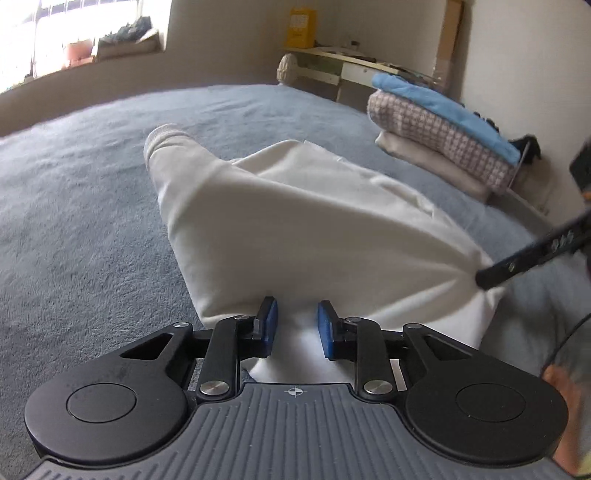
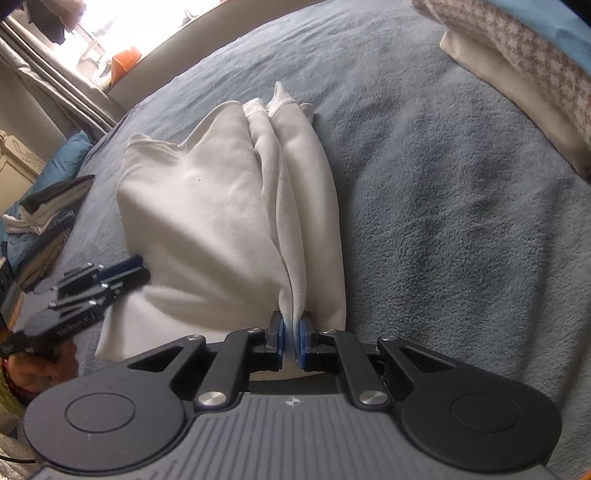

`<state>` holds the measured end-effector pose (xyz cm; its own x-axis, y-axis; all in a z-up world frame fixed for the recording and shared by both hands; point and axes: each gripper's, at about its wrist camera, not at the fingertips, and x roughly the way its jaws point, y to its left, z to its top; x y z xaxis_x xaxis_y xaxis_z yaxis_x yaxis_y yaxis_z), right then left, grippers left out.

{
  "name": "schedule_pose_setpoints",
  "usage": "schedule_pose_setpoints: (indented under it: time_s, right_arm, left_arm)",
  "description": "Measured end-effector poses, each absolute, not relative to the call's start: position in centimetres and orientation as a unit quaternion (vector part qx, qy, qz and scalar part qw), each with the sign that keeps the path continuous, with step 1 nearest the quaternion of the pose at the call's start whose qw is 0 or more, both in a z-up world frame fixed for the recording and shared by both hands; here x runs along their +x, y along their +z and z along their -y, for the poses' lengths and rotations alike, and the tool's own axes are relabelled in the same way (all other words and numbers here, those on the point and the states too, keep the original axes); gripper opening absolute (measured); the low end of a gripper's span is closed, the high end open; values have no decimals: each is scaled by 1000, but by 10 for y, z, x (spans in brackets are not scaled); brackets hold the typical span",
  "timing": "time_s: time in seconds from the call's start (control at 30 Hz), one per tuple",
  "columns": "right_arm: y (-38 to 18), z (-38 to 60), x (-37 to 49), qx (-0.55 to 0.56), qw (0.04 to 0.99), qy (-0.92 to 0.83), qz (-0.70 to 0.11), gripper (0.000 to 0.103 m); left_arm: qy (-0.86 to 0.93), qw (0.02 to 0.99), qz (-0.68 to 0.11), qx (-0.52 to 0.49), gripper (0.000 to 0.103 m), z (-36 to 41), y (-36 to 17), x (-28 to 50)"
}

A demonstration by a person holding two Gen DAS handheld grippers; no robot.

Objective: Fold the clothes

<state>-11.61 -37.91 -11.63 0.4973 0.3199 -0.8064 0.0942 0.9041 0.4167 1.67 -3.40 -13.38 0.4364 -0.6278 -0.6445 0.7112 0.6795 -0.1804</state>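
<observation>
The white top (image 1: pixel 280 229) lies mid-bed (image 1: pixel 74 184), half folded (sleeves tucked in); the right gripper (image 2: pixel 291 341) pinches its near edge; the left gripper (image 1: pixel 293 328) gapes around it; more folding left.

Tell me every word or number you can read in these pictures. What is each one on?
None can be read for sure.
Yellow box on the far shelf: dark print, too blurred to read.
Left claw, seen from the right camera: pale lettering on its black side, too small and blurred to read.
Crosshair mark on each camera's grey body: a sign only, no words.
</observation>
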Motion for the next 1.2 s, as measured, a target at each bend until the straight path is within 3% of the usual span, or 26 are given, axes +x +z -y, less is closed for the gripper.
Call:
schedule_pose_setpoints:
  time_s: [0.23, 0.3, 0.37, 0.4, 0.57, 0.77, 1.13, 1.2]
  right_arm:
    - [-110, 377, -112, 200, 837, 66, -505, 10]
    - [-105, 377, -111, 194, 836, 67, -508, 21]
    - [-98, 376, -111, 183, 839, 66, -509, 38]
    - [-92, 377, -111, 172, 844, 63, -504, 39]
    - [-62, 385, -96, 177, 872, 73, -451, 39]
    - [-67, 362, -17, 120, 898, 92, -414, 35]
    - [-102, 344, 72, 43, 877, 132, -459, 33]
    - [-104, 345, 72, 50, 878, 125, -459, 14]
  left_arm:
    - [-413, 846, -334, 53, 26, 32, -102, 24]
    - [-415, 841, -339, 68, 28, 40, -105, 24]
    - [-402, 841, -352, 87, 28, 50, -116, 24]
    - [-393, 842, -358, 92, 28, 54, -122, 23]
    - [-369, 855, -359, 66, 33, 56, -133, 18]
    - [-359, 859, -361, 59, 34, 58, -136, 16]
    - [-357, 858, -367, 47, 37, 56, -137, 17]
    - [-356, 858, -367, 43, 37, 55, -137, 16]
